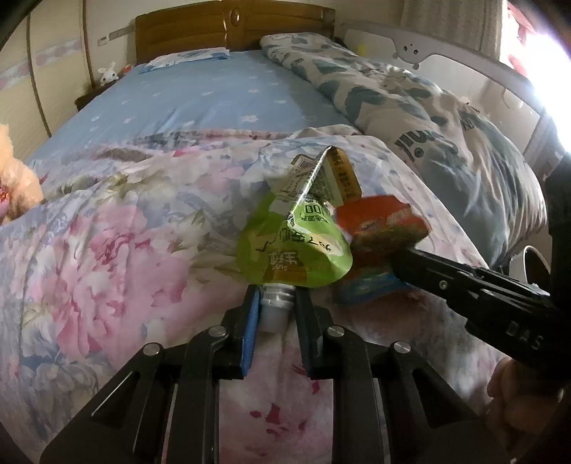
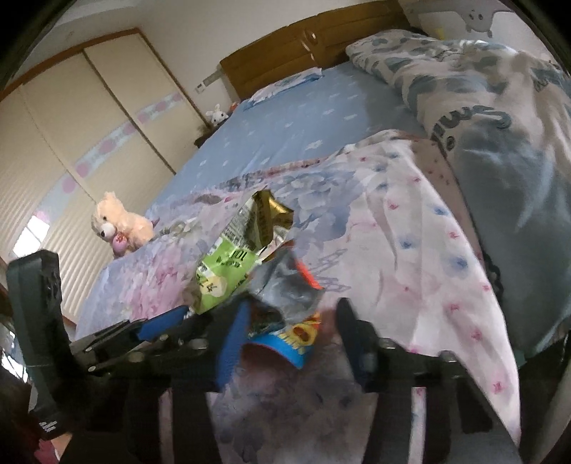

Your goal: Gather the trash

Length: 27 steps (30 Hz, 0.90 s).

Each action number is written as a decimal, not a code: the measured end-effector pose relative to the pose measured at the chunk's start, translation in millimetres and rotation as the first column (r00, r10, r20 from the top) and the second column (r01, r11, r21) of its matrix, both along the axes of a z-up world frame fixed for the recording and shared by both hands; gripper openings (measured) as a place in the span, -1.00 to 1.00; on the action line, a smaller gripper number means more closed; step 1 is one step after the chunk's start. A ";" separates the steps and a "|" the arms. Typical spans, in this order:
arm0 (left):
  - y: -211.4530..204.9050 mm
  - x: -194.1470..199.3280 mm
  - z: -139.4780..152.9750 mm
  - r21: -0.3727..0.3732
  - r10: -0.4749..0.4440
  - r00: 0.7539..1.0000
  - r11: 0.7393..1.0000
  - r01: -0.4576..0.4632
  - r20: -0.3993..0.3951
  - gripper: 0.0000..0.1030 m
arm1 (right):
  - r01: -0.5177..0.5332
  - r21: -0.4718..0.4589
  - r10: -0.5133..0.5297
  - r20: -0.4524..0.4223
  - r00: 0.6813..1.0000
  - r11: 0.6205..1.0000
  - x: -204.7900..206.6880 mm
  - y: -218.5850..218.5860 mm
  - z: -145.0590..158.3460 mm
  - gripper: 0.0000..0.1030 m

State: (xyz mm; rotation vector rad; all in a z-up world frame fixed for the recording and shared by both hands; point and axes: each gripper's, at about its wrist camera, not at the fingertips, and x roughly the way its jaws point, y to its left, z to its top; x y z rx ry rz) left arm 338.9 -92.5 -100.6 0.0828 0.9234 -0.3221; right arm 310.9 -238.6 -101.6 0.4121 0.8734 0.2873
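Green drink pouch (image 1: pixel 296 242), crumpled, white screw spout pointing toward the near edge, lies on the pink floral quilt (image 1: pixel 117 250) near the foot of the bed. Left gripper (image 1: pixel 274 307): jaws almost closed, pads pressed on either side of the spout; pouch held by its neck. Just right of the pouch, touching it, an orange-and-blue snack wrapper (image 1: pixel 382 228). Right gripper (image 2: pixel 289 328) comes in from the right; its jaws stand partly closed around the wrapper's near end; left pad touches the foil, right pad's contact blurred, cannot tell whether it grips. Farther off: blue sheet (image 1: pixel 200 92), grey patterned duvet (image 1: pixel 410 107) at right, wooden headboard (image 1: pixel 232 25), plush bear (image 2: pixel 121 225) at left.
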 end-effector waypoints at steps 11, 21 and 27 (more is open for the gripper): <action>21.7 -55.0 4.0 -0.052 0.008 1.000 0.999 -0.009 -0.019 -0.66 | -0.001 0.048 0.001 0.003 1.000 0.999 -37.5 -9.6 2.9 -0.84; 57.2 -127.6 8.2 -0.090 0.036 0.998 0.995 -0.040 -0.043 -0.65 | -0.032 0.048 0.032 0.003 0.999 0.998 -97.6 -7.2 10.5 -0.85; 74.4 -150.0 4.5 -0.124 0.039 0.996 0.991 -0.049 -0.076 -0.59 | 0.002 0.047 -0.002 0.015 1.000 0.999 -122.3 -8.1 13.7 0.01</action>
